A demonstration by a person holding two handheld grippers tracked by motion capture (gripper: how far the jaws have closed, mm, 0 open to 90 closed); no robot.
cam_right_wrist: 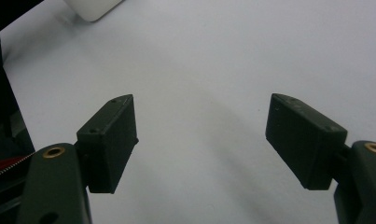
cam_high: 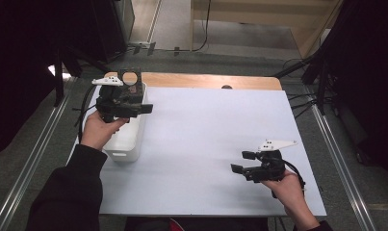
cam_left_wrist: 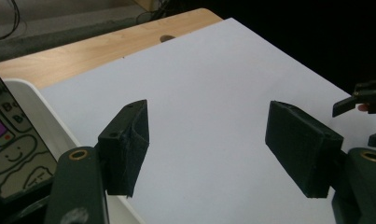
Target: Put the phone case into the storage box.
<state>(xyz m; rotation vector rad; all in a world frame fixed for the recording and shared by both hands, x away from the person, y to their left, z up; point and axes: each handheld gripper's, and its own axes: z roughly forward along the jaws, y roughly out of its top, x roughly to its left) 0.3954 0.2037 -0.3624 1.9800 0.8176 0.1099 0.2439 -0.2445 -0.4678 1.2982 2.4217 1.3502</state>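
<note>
White plastic bin [cam_high: 129, 139]: left gripper [cam_high: 142, 109] hovers over it, jaws apart, empty, likely reaching in; right gripper [cam_high: 243, 161] well right, jaws apart, empty.

Two hand-held grippers, both with jaws apart and nothing between them.
The left gripper [cam_high: 144, 109], held in the left hand [cam_high: 99, 130], hovers over the white bin [cam_high: 129, 144], jaws pointing away from it across the table. The right gripper [cam_high: 243, 161], in the right hand [cam_high: 287, 185], sits well apart from the bin, jaws pointing back toward its side.
</note>
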